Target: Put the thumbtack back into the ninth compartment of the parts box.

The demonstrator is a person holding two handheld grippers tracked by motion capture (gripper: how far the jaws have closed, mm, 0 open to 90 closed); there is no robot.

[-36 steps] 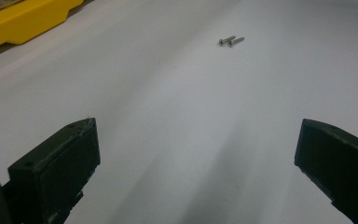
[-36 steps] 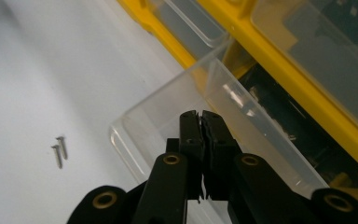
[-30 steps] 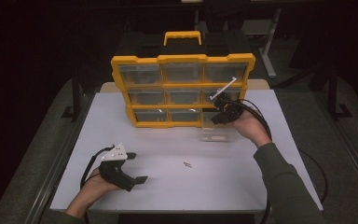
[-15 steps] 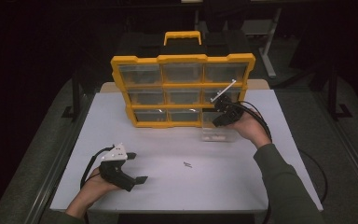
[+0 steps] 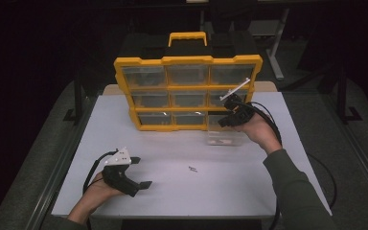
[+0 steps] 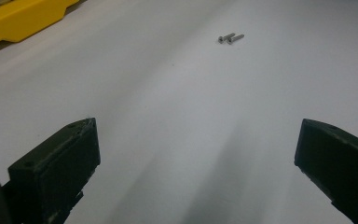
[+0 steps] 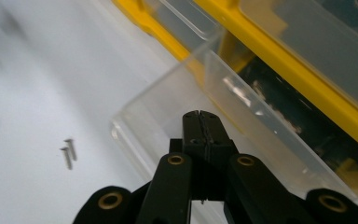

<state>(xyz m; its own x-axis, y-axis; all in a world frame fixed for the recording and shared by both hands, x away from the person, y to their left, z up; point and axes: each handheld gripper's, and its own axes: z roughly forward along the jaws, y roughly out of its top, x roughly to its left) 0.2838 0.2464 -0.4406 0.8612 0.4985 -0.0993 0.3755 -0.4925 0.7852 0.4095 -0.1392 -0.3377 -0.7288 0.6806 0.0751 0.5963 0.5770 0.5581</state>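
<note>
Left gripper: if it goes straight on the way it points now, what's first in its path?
Probably the two small grey metal screws lying on the white table. The left gripper, jaws open, points across bare tabletop at them; they sit slightly right of centre, so it may just pass them.

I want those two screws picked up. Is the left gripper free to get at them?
Probably yes: the left gripper is open and empty, with bare table between it and the screws.

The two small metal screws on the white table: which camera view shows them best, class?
The left gripper view: the two small metal screws lie sharp and unobstructed, side by side. The right gripper view shows them slightly blurred; the high view shows a tiny dark speck.
</note>
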